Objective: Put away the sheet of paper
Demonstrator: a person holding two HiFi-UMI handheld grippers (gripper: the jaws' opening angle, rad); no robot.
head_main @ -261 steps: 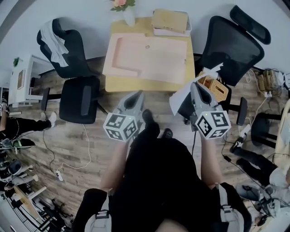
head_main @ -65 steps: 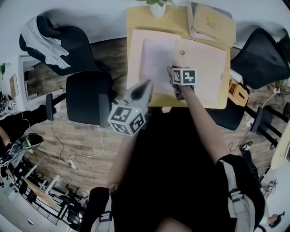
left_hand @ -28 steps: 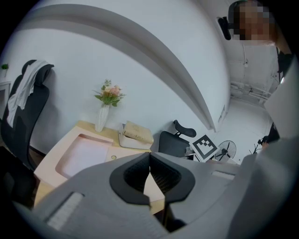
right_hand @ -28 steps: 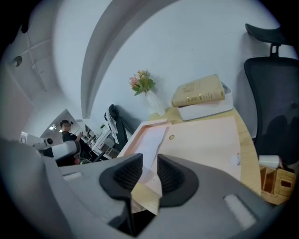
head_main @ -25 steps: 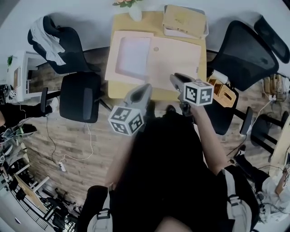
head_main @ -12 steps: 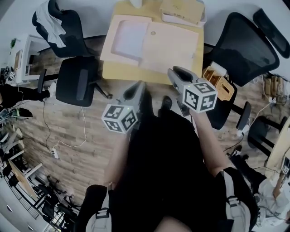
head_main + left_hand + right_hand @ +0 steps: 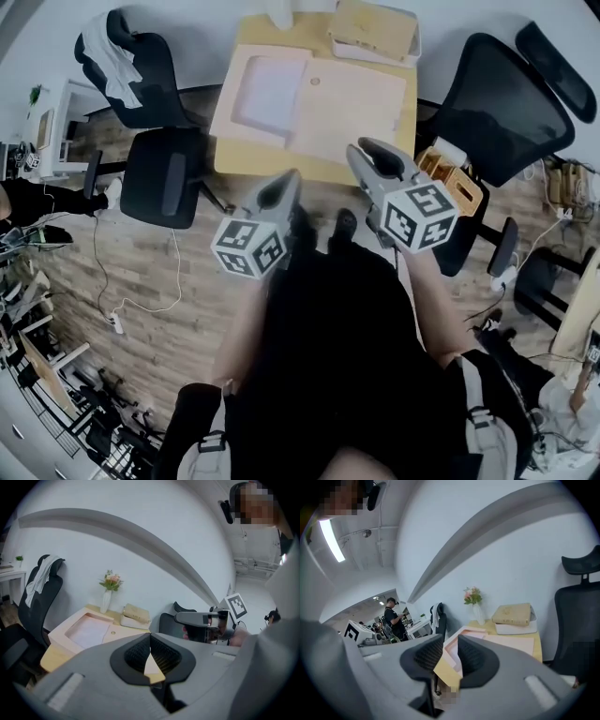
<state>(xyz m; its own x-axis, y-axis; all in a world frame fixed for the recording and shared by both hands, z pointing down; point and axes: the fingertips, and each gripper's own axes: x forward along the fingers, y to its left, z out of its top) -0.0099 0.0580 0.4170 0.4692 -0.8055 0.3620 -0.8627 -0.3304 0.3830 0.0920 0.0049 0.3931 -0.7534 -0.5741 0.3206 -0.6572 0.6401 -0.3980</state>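
The white sheet of paper (image 7: 270, 89) lies flat in the left half of an open pink folder (image 7: 352, 108) on the small wooden table (image 7: 253, 167). In the left gripper view the sheet (image 7: 89, 632) shows inside the folder's raised border. Both grippers hang in front of the table's near edge, apart from the folder. My left gripper (image 7: 287, 180) is shut, its tips (image 7: 150, 637) meeting with nothing between them. My right gripper (image 7: 361, 150) is open and empty; past its jaws (image 7: 450, 641) the folder (image 7: 511, 641) is visible.
A tray with a tan book (image 7: 375, 28) and a flower vase (image 7: 281, 11) stand at the table's back. Black office chairs flank it on the left (image 7: 164, 187) and the right (image 7: 497, 94). A wooden crate (image 7: 450, 178) sits by the right chair. Cables lie on the wood floor.
The right gripper carried the sheet earlier and left it in the folder. Over the last second it drew back from the table edge toward the body, empty.
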